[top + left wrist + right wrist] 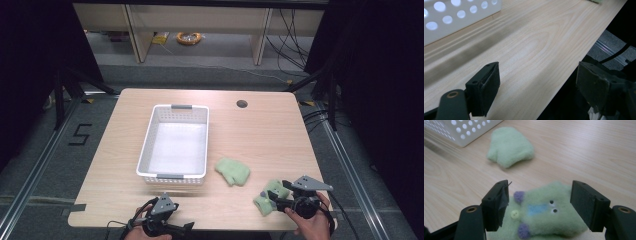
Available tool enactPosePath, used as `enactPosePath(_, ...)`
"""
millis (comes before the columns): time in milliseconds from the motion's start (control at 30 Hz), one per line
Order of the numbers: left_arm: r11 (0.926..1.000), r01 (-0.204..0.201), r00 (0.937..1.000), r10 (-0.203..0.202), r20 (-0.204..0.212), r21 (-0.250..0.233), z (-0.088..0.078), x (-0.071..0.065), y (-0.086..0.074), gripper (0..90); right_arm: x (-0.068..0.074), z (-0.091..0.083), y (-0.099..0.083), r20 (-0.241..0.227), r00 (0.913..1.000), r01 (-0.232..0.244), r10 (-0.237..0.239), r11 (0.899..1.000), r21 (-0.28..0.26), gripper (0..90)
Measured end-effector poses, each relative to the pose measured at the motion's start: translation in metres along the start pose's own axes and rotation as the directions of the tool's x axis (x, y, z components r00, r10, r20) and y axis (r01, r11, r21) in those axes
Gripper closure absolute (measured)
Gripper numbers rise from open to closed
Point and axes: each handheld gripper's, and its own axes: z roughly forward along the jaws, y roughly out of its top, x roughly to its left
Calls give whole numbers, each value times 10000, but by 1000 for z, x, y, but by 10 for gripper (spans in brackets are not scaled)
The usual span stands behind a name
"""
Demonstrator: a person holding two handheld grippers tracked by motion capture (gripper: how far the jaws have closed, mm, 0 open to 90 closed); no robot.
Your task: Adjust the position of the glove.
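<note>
A fuzzy green mitten (pixel 544 212) with purple ears, small eyes, a blue patch and a button lies on the wooden table (pixel 260 135) near its front right edge. My right gripper (pixel 541 188) stands open with one jaw on each side of this mitten (pixel 261 204), the pads not pressing it. In the high view the right gripper (pixel 274 198) points left. A second plain green mitten (pixel 232 171) lies flat a little farther in, beside the white basket (pixel 172 176). My left gripper (pixel 170 217) hovers open at the table's front edge, nothing between its jaws.
The white perforated basket (pixel 449 22) is empty and stands left of centre. In the right gripper view the plain mitten (pixel 510 146) lies beyond the jaws, near the basket (pixel 461 132). A round cable hole (pixel 242 104) sits at the table's far right. Black curtains flank the table.
</note>
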Motion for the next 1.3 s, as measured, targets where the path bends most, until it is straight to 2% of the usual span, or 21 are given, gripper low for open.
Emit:
enactPosePath(67,10000,4,10000,-4,-3,-13,0,0,0,189,0,0,0,-78,10000,26,-27,10000,-24,323)
enactPosePath(133,9996,270,9996,-271,-83,-48,2,0,0,189,2,2,3,-194,9998,84,-85,9999,-55,354)
enactPosePath(200,9998,158,9999,-158,-40,-94,1,1,0,189,3,2,5,-349,9994,67,-67,10000,-12,375)
enactPosePath(233,9998,156,9999,-157,-47,-100,1,1,0,189,6,3,6,-492,9986,-206,205,9998,-22,388)
enactPosePath(267,9998,149,9999,-150,-39,-96,1,1,0,189,5,5,9,-565,9984,43,-50,9999,-116,401)
enactPosePath(333,9998,156,9999,-156,-45,-96,1,1,0,189,11,6,14,-598,9982,-66,75,9999,150,418)
enactPosePath(400,9997,204,9998,-205,-61,-118,1,1,0,189,11,10,20,-617,9974,375,-375,9993,-15,432)
enactPosePath(433,9997,228,9997,-229,-61,-129,1,1,0,189,15,10,23,-641,9977,231,-221,9996,146,443)
enactPosePath(467,10000,67,10000,-67,-73,17,0,2,0,189,14,12,25,-725,9961,504,-494,9987,108,449)
enactPosePath(533,9997,207,9998,-207,-67,-125,1,1,0,189,17,13,29,-676,9969,418,-407,9990,142,455)
enactPosePath(567,9998,185,9998,-186,-66,-120,1,1,0,189,16,14,32,-717,9957,597,-590,9982,80,462)
enactPosePath(667,9997,198,9998,-199,-75,-124,1,1,0,189,17,18,40,-626,9961,636,-626,9979,143,487)
enactPosePath(767,9998,176,9998,-177,-81,-123,1,1,0,189,18,22,47,-638,9965,558,-537,9980,305,509)
enactPosePath(800,9997,188,9998,-189,-90,-168,1,1,0,189,18,25,52,-648,9954,730,-707,9967,349,512)
enactPosePath(833,9991,387,9992,-389,-71,-159,1,0,0,189,18,30,58,-666,9954,727,-691,9959,536,512)
enactPosePath(900,9992,378,9993,-379,-58,-157,1,0,0,189,20,34,61,-678,9957,677,-638,9961,567,512)
enactPosePath(933,9998,213,9996,-213,-183,-10,1,2,0,189,20,36,64,-761,9944,786,-733,9945,690,513)
enactPosePath(1067,9996,269,9996,-270,-129,-71,1,1,0,188,24,48,71,-852,9929,914,-826,9902,1059,527)
enactPosePath(1100,9999,123,9998,-124,-128,-33,0,2,0,188,24,50,72,-847,9924,986,-893,9886,1137,528)
enactPosePath(1133,9997,180,9998,-181,-50,-183,1,1,0,188,25,54,74,-882,9922,976,-879,9888,1129,531)
enactPosePath(1300,9997,247,9995,-247,-186,-47,1,2,0,188,30,70,82,-1040,9895,1158,-1001,9805,1588,584)
